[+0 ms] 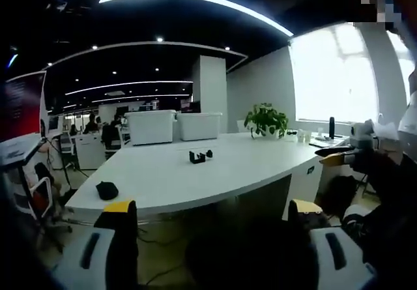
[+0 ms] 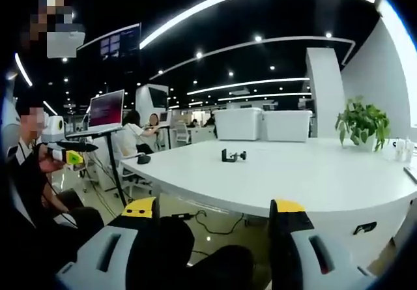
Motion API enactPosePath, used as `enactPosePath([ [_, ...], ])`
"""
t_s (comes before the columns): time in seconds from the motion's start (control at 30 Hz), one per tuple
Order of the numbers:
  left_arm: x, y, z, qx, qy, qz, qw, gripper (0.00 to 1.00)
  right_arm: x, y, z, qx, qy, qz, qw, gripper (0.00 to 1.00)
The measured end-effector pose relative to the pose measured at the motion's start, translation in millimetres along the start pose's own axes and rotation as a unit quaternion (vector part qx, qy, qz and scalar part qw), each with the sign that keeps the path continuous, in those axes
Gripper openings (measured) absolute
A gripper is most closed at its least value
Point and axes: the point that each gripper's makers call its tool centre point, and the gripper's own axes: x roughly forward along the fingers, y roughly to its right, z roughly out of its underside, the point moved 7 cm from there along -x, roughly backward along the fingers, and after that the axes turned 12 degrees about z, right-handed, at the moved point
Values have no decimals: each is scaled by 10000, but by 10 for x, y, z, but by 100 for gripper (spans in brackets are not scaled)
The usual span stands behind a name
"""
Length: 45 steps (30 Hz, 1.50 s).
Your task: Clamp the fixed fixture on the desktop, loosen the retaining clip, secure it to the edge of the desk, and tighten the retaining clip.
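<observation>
A small black clamp fixture (image 1: pixel 201 156) sits on the white desk (image 1: pixel 195 179), out in its middle. In the right gripper view the same fixture (image 2: pixel 233 155) rests on the desk (image 2: pixel 293 179) well ahead of my jaws. My left gripper (image 1: pixel 212 215) stands open below the desk's near edge, nothing between its yellow-tipped jaws. My right gripper (image 2: pixel 215 215) is open too, held off the desk's front edge. At the right of the left gripper view the other gripper (image 1: pixel 348 154) comes in; at the left of the right gripper view the other gripper (image 2: pixel 68 152) shows.
A black mouse-like object (image 1: pixel 107 189) lies near the desk's left corner. Two white bins (image 1: pixel 174 126) and a potted plant (image 1: pixel 266 120) stand at the back. A person (image 2: pixel 32 186) sits at left. Office chairs and cables (image 2: pixel 215 223) crowd the floor below the desk.
</observation>
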Motion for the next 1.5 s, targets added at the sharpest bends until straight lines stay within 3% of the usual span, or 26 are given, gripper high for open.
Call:
enactPosePath([
  [0.53,95,-6,58,239,-110,-69,9996,95,25,23,38,24,-93,49,9999,65],
  [0.7,129,-23,82,64,-11,-21,10000,92,51,10,39,57,-77,56,9999,65],
  [0.97,193,-59,141,45,-96,-82,9999,92,120,-4,116,150,-163,47,9997,65],
  [1.2,310,-114,165,135,-153,-176,9996,92,229,-75,146,50,-93,-90,9999,72],
  [1.5,523,-141,163,213,-215,-35,9995,92,448,-100,110,30,58,-155,9999,74],
])
